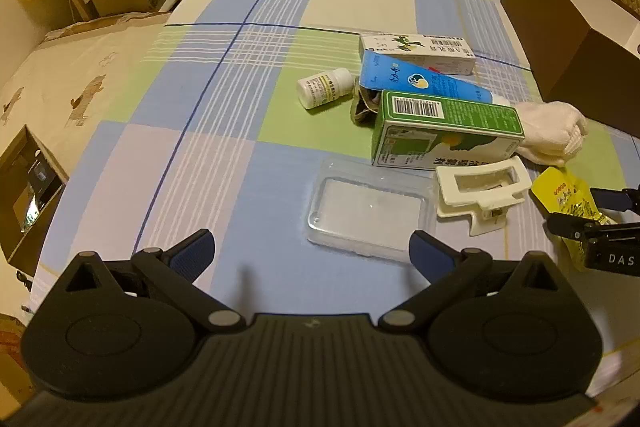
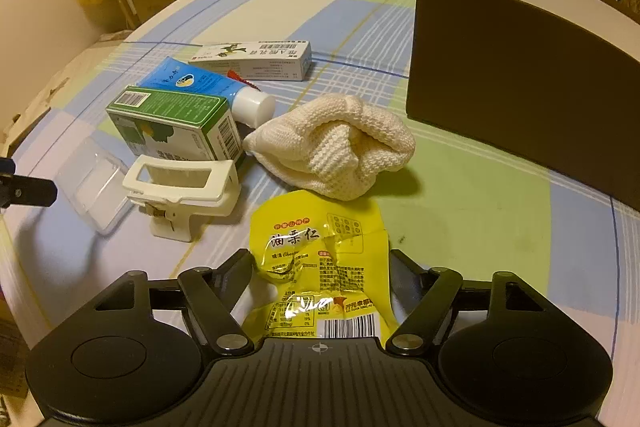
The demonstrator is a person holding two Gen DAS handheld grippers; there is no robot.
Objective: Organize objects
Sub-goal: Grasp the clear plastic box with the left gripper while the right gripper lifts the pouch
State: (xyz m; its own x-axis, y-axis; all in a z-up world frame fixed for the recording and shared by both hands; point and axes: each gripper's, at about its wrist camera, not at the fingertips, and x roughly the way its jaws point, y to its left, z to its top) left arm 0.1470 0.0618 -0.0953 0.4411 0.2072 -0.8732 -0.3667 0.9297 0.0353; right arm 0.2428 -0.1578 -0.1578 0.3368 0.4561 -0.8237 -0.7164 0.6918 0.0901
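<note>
While the right gripper (image 2: 320, 263) sits low over the checked counter (image 2: 480, 187), a crinkled yellow snack packet (image 2: 316, 267) lies between its jaws at bottom centre of the right wrist view; the jaws stand about half spread on either side of the packet, and whether the pads press it cannot be told. Above the packet, mid-frame, lies a bunched cream knitted glove (image 2: 336, 147). Left of it is a white hair claw clip (image 2: 184, 191), just in front of a green and white carton (image 2: 176, 123), with a clear plastic tray (image 2: 92, 183) at far left. Behind the carton lies a blue tube with a white cap (image 2: 204, 83), and beyond that a long white medicine box (image 2: 256, 59). A dark brown open box (image 2: 520, 99) fills the right side. In the left wrist view the left gripper (image 1: 312, 255) hovers at bottom centre, jaws spread wide, nothing between them; the tray lies just past its tips. A small white pill bottle (image 1: 324, 87) lies on its side at centre, left of the tube. The packet shows at right edge, beside the right gripper's finger.
</note>
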